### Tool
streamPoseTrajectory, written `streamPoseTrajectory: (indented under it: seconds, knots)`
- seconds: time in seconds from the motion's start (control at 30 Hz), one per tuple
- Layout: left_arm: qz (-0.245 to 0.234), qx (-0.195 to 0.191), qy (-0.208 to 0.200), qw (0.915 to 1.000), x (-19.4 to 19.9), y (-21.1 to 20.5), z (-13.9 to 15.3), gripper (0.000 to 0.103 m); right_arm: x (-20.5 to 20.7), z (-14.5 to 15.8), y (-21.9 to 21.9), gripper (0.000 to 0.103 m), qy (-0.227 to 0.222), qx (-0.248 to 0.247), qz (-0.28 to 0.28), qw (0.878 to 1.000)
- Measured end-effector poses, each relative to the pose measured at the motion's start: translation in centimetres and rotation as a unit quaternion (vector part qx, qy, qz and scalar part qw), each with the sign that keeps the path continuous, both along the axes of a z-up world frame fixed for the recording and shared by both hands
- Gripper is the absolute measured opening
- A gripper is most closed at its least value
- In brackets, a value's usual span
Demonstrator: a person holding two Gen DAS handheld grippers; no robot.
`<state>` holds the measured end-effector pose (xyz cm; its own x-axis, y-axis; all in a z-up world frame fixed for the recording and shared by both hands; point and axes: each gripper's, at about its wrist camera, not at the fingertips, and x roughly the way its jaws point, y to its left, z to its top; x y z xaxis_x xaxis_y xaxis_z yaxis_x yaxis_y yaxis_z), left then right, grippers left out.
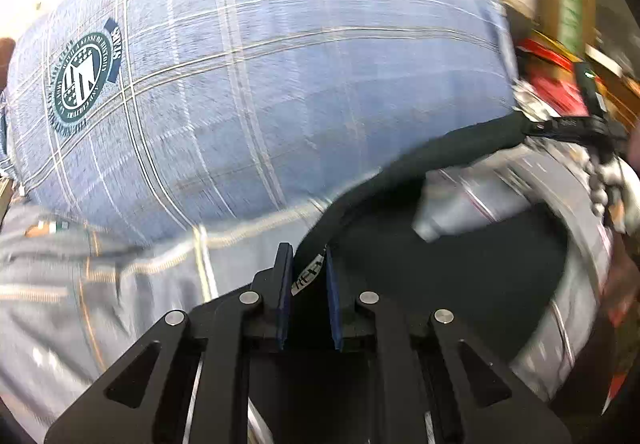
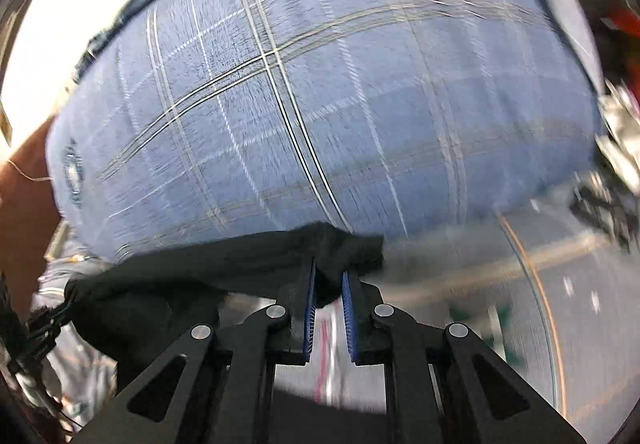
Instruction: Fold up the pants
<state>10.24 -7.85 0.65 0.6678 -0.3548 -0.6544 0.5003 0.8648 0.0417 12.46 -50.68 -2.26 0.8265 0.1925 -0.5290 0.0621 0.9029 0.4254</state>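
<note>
The black pants [image 1: 440, 151] hang stretched between my two grippers above a blue plaid cloth [image 1: 260, 83]. My left gripper [image 1: 308, 264] is shut on one end of the black waistband, with a white label showing between the pads. My right gripper [image 2: 329, 276] is shut on the other end of the black fabric [image 2: 200, 264], which drapes down to the left. The right gripper appears at the far right of the left wrist view [image 1: 576, 123], holding the band taut. Both views are motion-blurred.
The blue plaid cloth [image 2: 320, 103] with a round green emblem [image 1: 80, 77] covers the surface below. A grey plaid cloth [image 1: 80, 284] lies nearer. Red items [image 1: 556, 79] and clutter sit at the right edge. A bare arm [image 2: 28, 203] shows at left.
</note>
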Motion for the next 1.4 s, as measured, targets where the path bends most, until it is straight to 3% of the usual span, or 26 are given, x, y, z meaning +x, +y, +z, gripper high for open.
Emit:
streamPoseTrajectory:
  seconds: [0.13, 0.23, 0.33, 0.47, 0.53, 0.63, 0.73, 0.77, 0.8, 0.93, 1.03, 1.13, 1.23, 1.3, 1.33, 1.37, 1.4]
  knots:
    - [-0.034, 0.071, -0.005, 0.9969, -7.6, -2.2, -3.8, 0.022, -7.0, -5.0, -0.5, 0.011, 0.046, 0.031, -0.017, 0.998]
    - [-0.04, 0.102, 0.045, 0.9929, -10.4, -2.3, -7.6, 0.022, -9.5, -8.7, -0.9, 0.019, 0.107, 0.008, -0.045, 0.993]
    - [-0.018, 0.074, 0.097, 0.9923, -11.3, -0.5, -8.6, 0.022, -12.3, -10.5, -2.0, 0.039, 0.118, 0.023, -0.075, 0.99]
    - [0.027, 0.016, 0.121, 0.9922, -11.7, 3.6, -7.6, 0.022, -14.0, -8.7, -2.6, 0.059, 0.086, 0.004, -0.118, 0.989]
    - [0.064, 0.004, 0.118, 0.991, -11.5, 5.7, -6.6, 0.022, -13.4, -7.9, -3.0, 0.063, 0.072, 0.013, -0.12, 0.99]
    - [0.1, -0.007, 0.107, 0.9891, -11.5, 7.4, -5.8, 0.022, -11.6, -8.1, -3.5, 0.064, 0.078, 0.045, -0.123, 0.988]
    - [0.121, -0.03, 0.105, 0.9867, -11.2, 8.6, -5.9, 0.022, -9.2, -9.8, -3.3, 0.06, 0.119, 0.058, -0.13, 0.983]
    - [0.128, -0.042, 0.108, 0.9849, -11.1, 8.9, -5.9, 0.022, -8.7, -10.4, -3.0, 0.031, 0.135, 0.062, -0.125, 0.981]
    - [0.133, -0.048, 0.111, 0.9837, -10.9, 9.0, -5.8, 0.022, -8.5, -10.8, -2.7, 0.019, 0.139, 0.068, -0.118, 0.981]
    - [0.145, -0.072, 0.115, 0.9802, -10.0, 10.0, -5.7, 0.022, -10.4, -9.7, -2.5, 0.016, 0.116, 0.052, -0.13, 0.983]
    - [0.149, -0.081, 0.117, 0.9784, -9.1, 10.2, -5.8, 0.027, -11.6, -10.3, -3.8, 0.016, 0.136, 0.032, -0.173, 0.975]
    - [0.159, -0.085, 0.122, 0.9762, -8.4, 10.1, -6.3, 0.03, -12.5, -12.3, -5.8, 0.02, 0.18, 0.018, -0.228, 0.957]
    - [0.168, -0.088, 0.137, 0.9722, -7.4, 10.2, -7.0, 0.034, -14.2, -12.1, -6.4, 0.019, 0.161, 0.027, -0.248, 0.955]
    - [0.171, -0.101, 0.152, 0.9681, -6.1, 10.6, -7.6, 0.041, -15.5, -11.0, -5.6, 0.022, 0.124, 0.029, -0.232, 0.964]
    - [0.178, -0.105, 0.162, 0.9649, -5.2, 10.8, -8.0, 0.041, -15.7, -10.8, -5.4, 0.027, 0.109, 0.036, -0.22, 0.969]
    - [0.182, -0.107, 0.169, 0.9627, -4.6, 11.0, -8.2, 0.041, -16.1, -10.4, -4.6, 0.042, 0.089, 0.049, -0.199, 0.975]
    - [0.186, -0.114, 0.178, 0.9594, -4.0, 11.1, -8.4, 0.041, -16.3, -10.2, -4.0, 0.051, 0.077, 0.058, -0.184, 0.978]
